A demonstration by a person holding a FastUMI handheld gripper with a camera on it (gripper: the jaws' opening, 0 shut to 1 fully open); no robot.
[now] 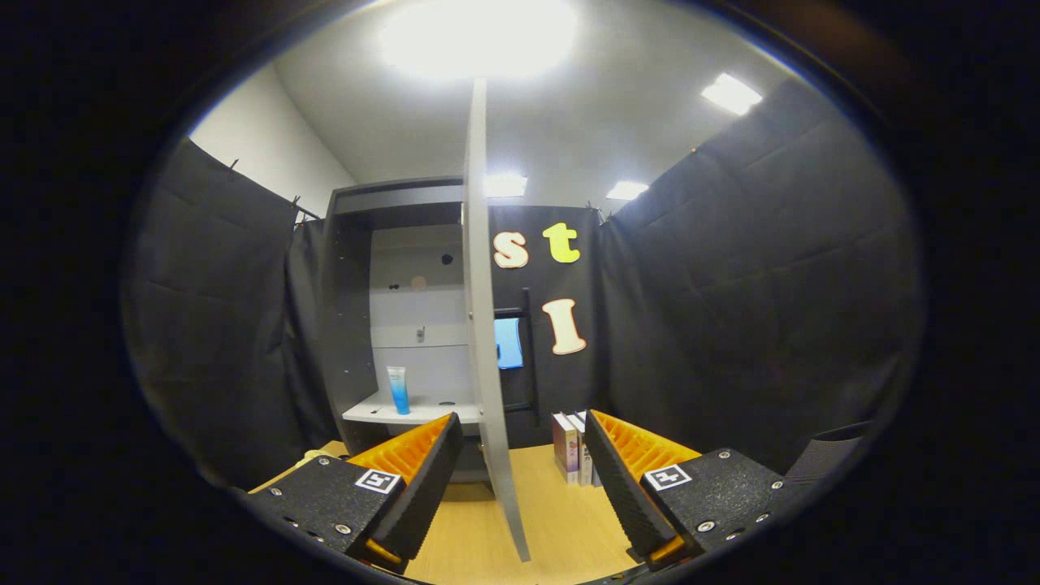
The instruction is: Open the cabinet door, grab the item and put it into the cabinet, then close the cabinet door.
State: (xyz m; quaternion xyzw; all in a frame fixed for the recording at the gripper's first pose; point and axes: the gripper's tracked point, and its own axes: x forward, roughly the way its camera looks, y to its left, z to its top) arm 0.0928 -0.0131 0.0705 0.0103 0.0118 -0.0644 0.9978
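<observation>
The grey cabinet (357, 325) stands on the wooden table beyond my fingers, and its door (483, 325) is swung wide open, seen edge-on and reaching toward me. A white and blue tube (398, 390) stands upright on the cabinet's lower shelf (406, 413). My gripper (520, 471) is open, and the free edge of the door passes between its two fingers without either one pressing on it.
A few upright books (569, 447) stand on the wooden table (561, 520) just right of the door, ahead of my right finger. A blue cloth (509, 343) hangs on a dark rack behind the door. Black cloth walls close in on both sides.
</observation>
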